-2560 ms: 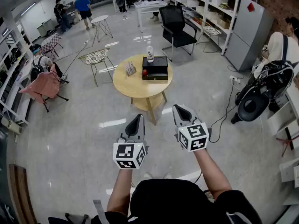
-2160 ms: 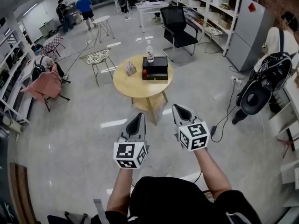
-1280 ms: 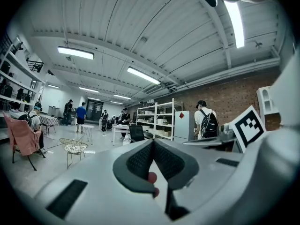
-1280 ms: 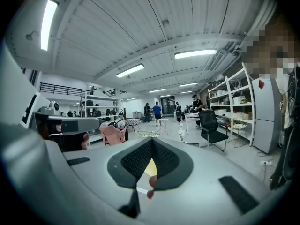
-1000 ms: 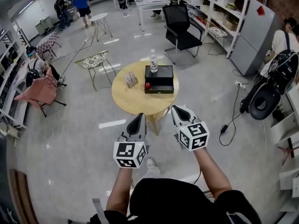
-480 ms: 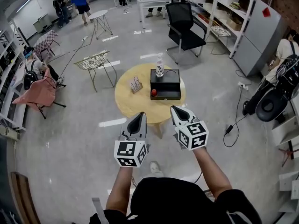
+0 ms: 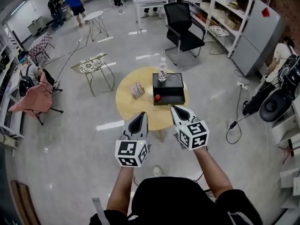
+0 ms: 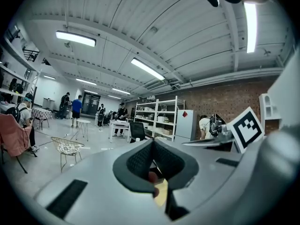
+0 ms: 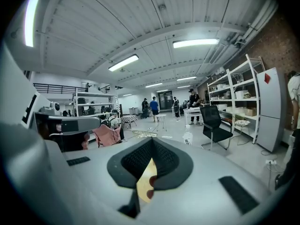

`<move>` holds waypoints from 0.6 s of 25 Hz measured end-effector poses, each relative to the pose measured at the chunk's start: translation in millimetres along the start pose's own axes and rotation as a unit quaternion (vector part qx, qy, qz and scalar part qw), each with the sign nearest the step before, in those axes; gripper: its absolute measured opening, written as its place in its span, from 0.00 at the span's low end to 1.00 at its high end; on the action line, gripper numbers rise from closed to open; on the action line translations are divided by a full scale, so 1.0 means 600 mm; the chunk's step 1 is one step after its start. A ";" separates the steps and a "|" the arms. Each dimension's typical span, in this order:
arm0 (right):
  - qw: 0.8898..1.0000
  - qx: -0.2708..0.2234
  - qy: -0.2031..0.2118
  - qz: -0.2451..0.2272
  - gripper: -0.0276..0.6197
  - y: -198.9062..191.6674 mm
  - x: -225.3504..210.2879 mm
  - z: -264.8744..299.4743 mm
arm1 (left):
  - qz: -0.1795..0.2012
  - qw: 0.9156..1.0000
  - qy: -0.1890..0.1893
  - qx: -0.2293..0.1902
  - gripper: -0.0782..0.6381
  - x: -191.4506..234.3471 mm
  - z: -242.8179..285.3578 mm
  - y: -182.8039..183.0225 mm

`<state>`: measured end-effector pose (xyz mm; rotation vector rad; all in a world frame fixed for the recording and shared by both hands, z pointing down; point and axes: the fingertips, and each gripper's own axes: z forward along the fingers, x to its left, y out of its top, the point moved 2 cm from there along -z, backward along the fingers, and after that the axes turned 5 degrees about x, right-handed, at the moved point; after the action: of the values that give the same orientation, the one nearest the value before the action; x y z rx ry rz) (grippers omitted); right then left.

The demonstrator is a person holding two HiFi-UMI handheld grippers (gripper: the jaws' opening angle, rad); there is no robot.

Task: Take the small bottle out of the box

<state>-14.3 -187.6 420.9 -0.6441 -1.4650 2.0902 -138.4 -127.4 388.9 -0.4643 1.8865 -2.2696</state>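
Both pairs of jaws are pressed together with nothing held. The left gripper (image 7: pixel 142 114) and right gripper (image 7: pixel 174 108) hang side by side, and in the head view their tips line up with the near rim of the one round wooden table (image 7: pixel 126 100). Bare grey floor (image 7: pixel 70 139) lies open to the table's left and near side. One cable (image 7: pixel 233 121) trails at the right, one wire chair (image 7: pixel 89 64) stands at the far left, and one black office chair (image 7: pixel 185 29) stands beyond the table. On the table are one black box (image 7: pixel 169 95), one small red thing (image 7: pixel 158 98) at the box's near left corner, and one card stand (image 7: pixel 138 89) to its left. The single bottle (image 7: pixel 162 70), clear with a white label, stands upright at the box's far left edge, well beyond both grippers. Whether it sits inside the box I cannot tell.
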 end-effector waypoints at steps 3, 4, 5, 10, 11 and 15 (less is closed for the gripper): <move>1.000 0.002 -0.008 0.002 0.05 0.000 0.005 0.012 | -0.006 1.000 -0.008 0.001 0.12 0.015 0.005 -0.001; 1.000 0.001 -0.011 0.002 0.05 0.001 0.007 0.014 | -0.006 1.000 -0.010 0.001 0.12 0.017 0.006 0.000; 1.000 0.001 -0.013 0.002 0.05 0.003 0.008 0.016 | -0.005 1.000 -0.011 0.001 0.12 0.018 0.006 0.001; 1.000 0.003 -0.017 0.006 0.05 -0.001 0.007 0.024 | -0.007 1.000 -0.018 -0.002 0.12 0.024 0.006 -0.003; 1.000 0.004 -0.017 0.007 0.05 -0.005 0.007 0.027 | -0.007 1.000 -0.018 -0.001 0.12 0.025 0.008 -0.006; 1.000 0.009 -0.022 0.008 0.05 -0.015 -0.003 0.038 | -0.008 1.000 -0.018 0.001 0.12 0.029 0.019 -0.014</move>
<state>-26.6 -202.3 436.5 -0.6086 -1.4691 2.1403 -150.3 -141.5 401.4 -0.5183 1.8688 -2.2574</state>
